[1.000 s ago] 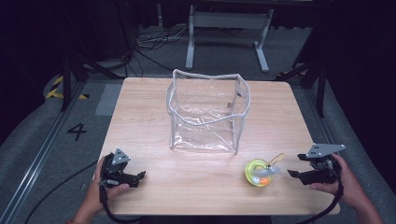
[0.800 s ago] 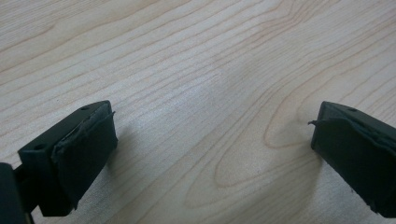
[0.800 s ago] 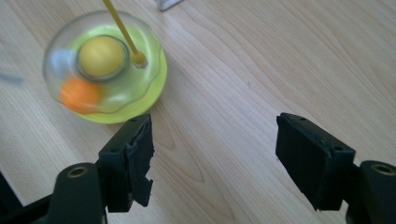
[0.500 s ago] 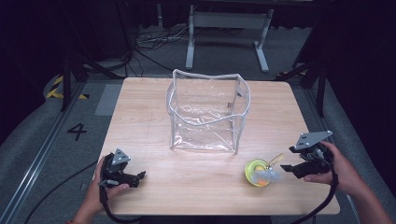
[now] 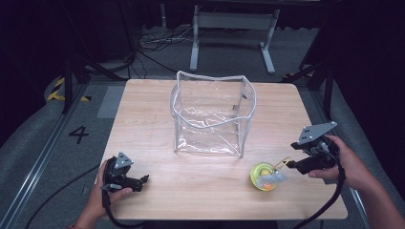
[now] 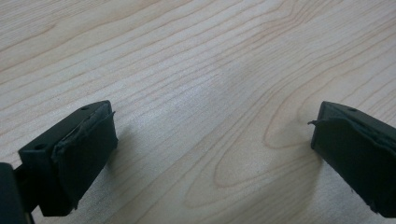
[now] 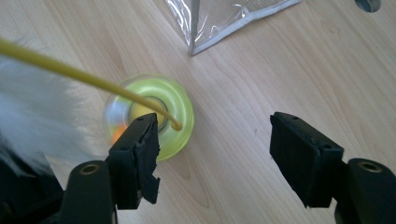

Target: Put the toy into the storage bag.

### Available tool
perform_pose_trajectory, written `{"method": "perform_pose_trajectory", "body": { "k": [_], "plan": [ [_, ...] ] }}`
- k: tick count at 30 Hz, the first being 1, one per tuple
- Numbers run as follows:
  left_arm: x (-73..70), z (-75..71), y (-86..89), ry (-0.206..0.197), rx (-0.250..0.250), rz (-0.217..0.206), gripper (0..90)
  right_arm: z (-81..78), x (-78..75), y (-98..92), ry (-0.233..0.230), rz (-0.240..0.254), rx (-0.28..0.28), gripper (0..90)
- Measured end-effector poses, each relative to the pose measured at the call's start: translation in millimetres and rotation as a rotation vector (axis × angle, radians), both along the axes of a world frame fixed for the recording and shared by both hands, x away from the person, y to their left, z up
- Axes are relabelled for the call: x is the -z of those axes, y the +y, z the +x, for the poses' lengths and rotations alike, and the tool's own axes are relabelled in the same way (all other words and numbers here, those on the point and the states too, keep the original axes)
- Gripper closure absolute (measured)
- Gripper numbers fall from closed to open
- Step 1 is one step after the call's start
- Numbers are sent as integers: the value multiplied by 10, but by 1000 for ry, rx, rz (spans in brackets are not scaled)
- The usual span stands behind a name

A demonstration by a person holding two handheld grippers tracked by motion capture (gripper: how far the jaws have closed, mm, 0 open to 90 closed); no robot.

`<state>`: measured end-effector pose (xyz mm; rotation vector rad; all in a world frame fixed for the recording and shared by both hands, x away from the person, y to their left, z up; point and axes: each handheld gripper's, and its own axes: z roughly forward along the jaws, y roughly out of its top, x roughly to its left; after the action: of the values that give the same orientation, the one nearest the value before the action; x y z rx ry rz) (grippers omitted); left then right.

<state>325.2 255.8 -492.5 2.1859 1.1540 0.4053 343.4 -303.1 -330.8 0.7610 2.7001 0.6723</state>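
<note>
My right hand-held gripper (image 5: 292,166) hung just right of the little yellow-green toy (image 5: 265,177), raised off the surface (image 5: 143,119), its jaws spread with nothing between them. They had just been closing a little, yet in the right gripper view the pads (image 7: 140,149) stood clear on either side of bare wood, the toy (image 7: 154,114) sitting just beyond the left one. Compared with a second earlier, that hand had lifted and drawn back toward the surface's right edge, while the toy stayed where it lay, near the front right, well apart from the clear plastic bag (image 5: 212,114) standing open in the middle. The thin yellow loop (image 5: 285,163) on the toy pointed toward my jaws; in the right gripper view it ran as a yellow line (image 7: 84,77) across the frame and ended near the left pad, though I could not tell whether they touched. I judged that nothing had been picked up yet, and that the rise was a repositioning to come at the toy or its loop from above before carrying it to the bag.

My right wrist was cocked so the gripper pointed left and down at the toy, its grey plate uppermost. My left hand-held gripper (image 5: 142,180) rested low at the front left, jaws wide apart over bare wood, pointing right, idle.
</note>
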Motion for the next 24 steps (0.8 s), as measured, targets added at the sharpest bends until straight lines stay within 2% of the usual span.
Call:
{"method": "perform_pose_trajectory", "body": {
  "k": [3,4,8,10,12,14,15,20,24],
  "plan": [
    [0,2,1,-3,0,2,5,28,-44,51,0,12,-5,378],
    [0,0,0,0,0,0,5,31,-53,71,2,2,-22,387],
    [1,2,1,-4,1,1,5,40,-92,128,6,-19,-30,440],
    [0,0,0,-1,0,0,5,49,-111,154,20,-9,-45,490],
    [0,2,1,-3,1,2,5,44,-101,214,35,-41,-71,563],
    [0,0,0,-1,0,0,5,45,-97,232,40,-45,-73,592],
    [0,2,1,-3,1,2,5,49,-94,247,41,-58,-80,654],
    [0,0,0,0,0,0,5,43,-126,279,56,-90,-104,838],
    [0,2,1,-4,0,2,5,37,-176,298,57,-100,-121,884]
  ]
}}
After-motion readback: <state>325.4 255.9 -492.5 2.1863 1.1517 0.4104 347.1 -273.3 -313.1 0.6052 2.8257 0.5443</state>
